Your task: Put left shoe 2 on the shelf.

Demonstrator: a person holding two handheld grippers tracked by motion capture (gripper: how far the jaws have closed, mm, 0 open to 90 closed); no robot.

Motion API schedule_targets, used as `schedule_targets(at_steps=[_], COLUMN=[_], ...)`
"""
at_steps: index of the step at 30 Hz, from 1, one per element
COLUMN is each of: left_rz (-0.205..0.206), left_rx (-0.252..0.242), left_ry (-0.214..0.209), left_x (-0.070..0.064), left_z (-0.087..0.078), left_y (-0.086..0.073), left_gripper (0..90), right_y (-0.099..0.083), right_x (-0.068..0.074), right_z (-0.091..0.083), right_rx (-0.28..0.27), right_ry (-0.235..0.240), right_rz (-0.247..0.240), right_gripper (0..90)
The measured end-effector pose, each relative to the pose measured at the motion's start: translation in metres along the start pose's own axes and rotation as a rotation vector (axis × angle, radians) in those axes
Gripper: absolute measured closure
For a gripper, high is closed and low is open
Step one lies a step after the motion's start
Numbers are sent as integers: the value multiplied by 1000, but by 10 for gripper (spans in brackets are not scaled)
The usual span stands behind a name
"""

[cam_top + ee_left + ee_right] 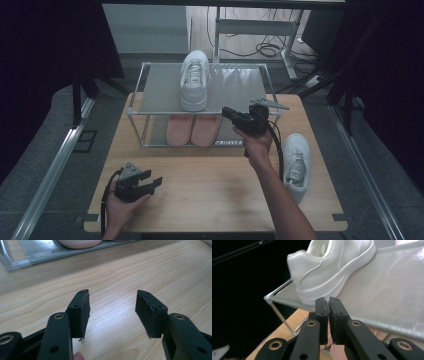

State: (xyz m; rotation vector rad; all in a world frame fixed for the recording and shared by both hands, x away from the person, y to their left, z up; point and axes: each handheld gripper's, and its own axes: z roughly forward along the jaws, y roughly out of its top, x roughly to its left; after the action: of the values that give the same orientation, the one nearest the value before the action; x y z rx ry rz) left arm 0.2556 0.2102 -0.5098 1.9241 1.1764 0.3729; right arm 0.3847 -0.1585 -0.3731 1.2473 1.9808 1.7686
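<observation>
A white sneaker [194, 80] [332, 267] stands on the top shelf of a small metal shoe rack [160, 85], heel toward me. A pair of pink shoes [193, 128] lies on the lower shelf; one pink toe [79, 243] shows in the left gripper view. A second white sneaker [295, 162] rests on the table at the right. My right gripper [227, 113] [328, 306] is shut and empty, just in front of the rack's top shelf near the sneaker's heel. My left gripper [152, 181] [112, 311] is open over bare wood at the front left.
The wooden table [210, 185] holds the rack at the back. A table frame and cables [265, 47] stand on the floor beyond. Metal rails [50, 170] run along both sides.
</observation>
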Motion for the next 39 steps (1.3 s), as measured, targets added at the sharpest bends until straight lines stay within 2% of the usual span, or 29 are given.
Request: schedule_targets(at_steps=[5, 8, 14, 16, 17, 23, 27, 28, 39], left_rz=[-1, -2, 1, -2, 2, 5, 2, 2, -2], left_rx=[-2, -3, 1, 4, 8, 9, 9, 10, 13], left_ry=[0, 1, -1, -3, -4, -5, -5, -4, -11], left_x=[0, 1, 0, -1, -2, -2, -2, -2, -4], left_z=[-1, -1, 1, 2, 3, 3, 3, 3, 4], left_y=[0, 0, 0, -1, -1, -1, -1, -1, -1], left_gripper=[458, 458, 458, 459, 458, 459, 459, 459, 459], right_y=[-12, -19, -41, -44, -52, -71, -79, -87, -109], right_x=[3, 3, 3, 3, 1, -2, -2, -2, -2], right_z=[-12, -20, -34, -36, -39, -46, -49, -52, -71], right_rx=[5, 9, 21, 25, 33, 57, 64, 67, 69], right_ry=[16, 25, 19, 17, 14, -2, -8, -13, -37], right_rz=[-29, -30, -64, -64, -64, -72, -78, -76, -81], right_gripper=[862, 867, 874, 874, 875, 874, 874, 873, 871])
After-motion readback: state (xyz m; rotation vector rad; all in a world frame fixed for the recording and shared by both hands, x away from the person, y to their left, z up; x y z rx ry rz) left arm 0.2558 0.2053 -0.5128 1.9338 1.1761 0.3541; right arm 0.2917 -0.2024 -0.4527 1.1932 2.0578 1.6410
